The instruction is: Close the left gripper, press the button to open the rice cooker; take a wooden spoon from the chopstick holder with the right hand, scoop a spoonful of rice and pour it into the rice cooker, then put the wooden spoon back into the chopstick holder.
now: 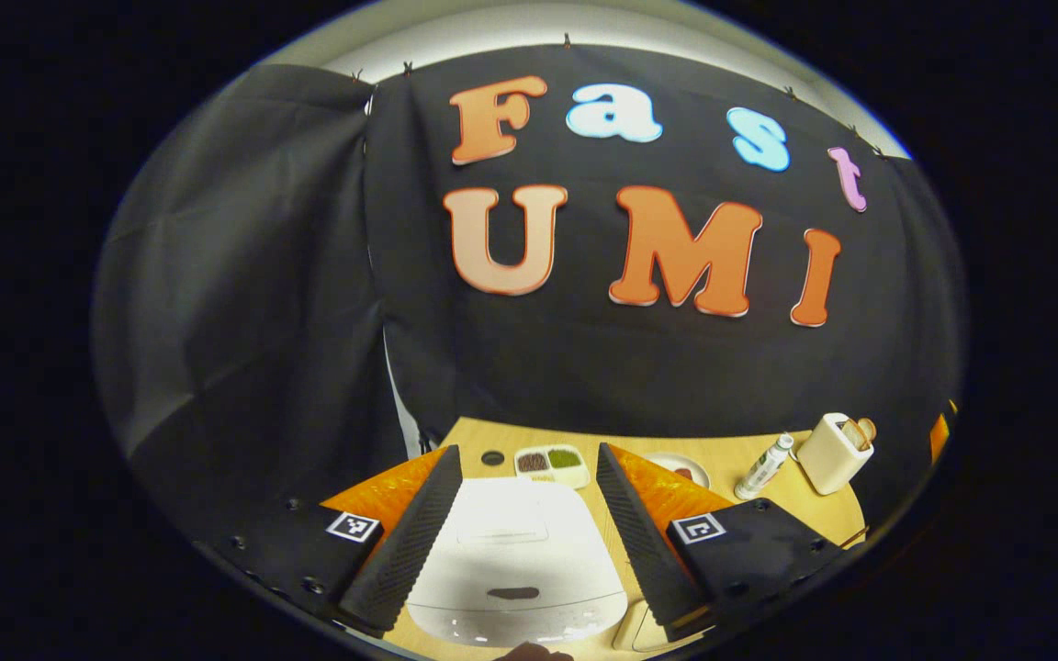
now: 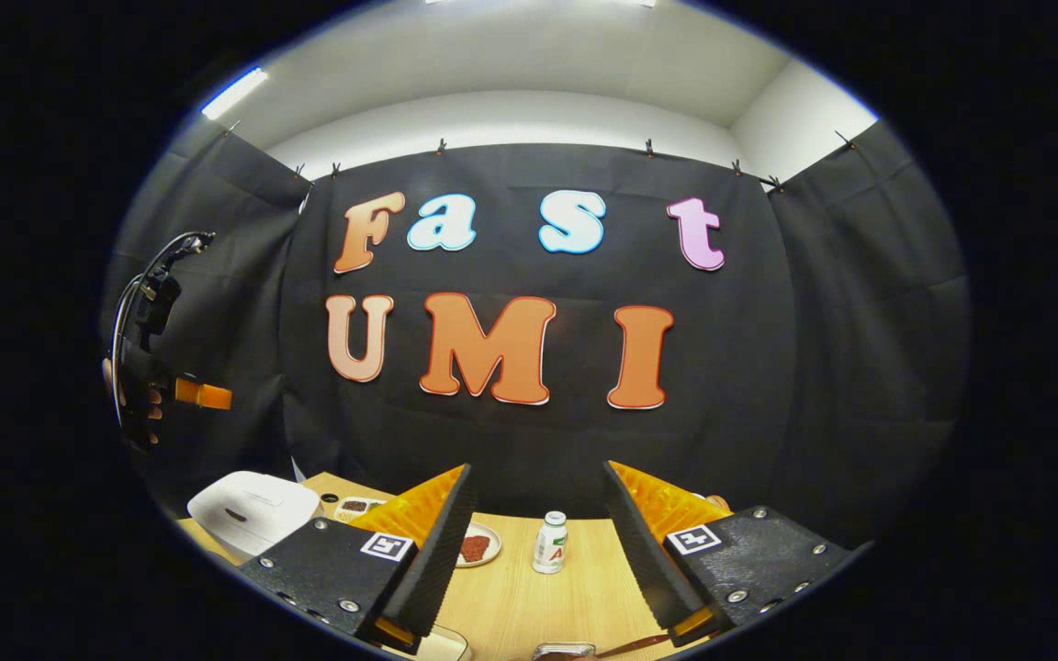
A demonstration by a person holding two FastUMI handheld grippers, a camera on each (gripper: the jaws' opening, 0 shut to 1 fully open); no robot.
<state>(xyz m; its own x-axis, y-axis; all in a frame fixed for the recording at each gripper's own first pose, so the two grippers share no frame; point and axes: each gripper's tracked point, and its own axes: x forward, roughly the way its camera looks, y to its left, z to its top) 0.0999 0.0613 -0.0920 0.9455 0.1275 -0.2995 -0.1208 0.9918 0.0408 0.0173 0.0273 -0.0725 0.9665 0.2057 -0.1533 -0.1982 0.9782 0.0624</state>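
Observation:
The white rice cooker [image 1: 515, 560] stands lid down on the wooden table, just below and between the fingers of my left gripper [image 1: 527, 450], which is open. A dark oval button [image 1: 512, 593] sits on the cooker's near side. The cream chopstick holder [image 1: 834, 452] stands at the far right with a wooden spoon [image 1: 860, 430] sticking out of it. My right gripper [image 2: 538, 466] is open over the table with nothing between its fingers. From there the rice cooker [image 2: 253, 509] lies low on the left, and a hand holds the left gripper [image 2: 148, 367] above it.
A divided dish [image 1: 552, 462] of brown and green grains sits behind the cooker. A small plate [image 2: 477, 546] with something red and a white bottle [image 2: 549, 542] stand mid-table. The bottle [image 1: 763, 466] lies close to the holder's left. The table edge [image 1: 846, 532] runs near the holder.

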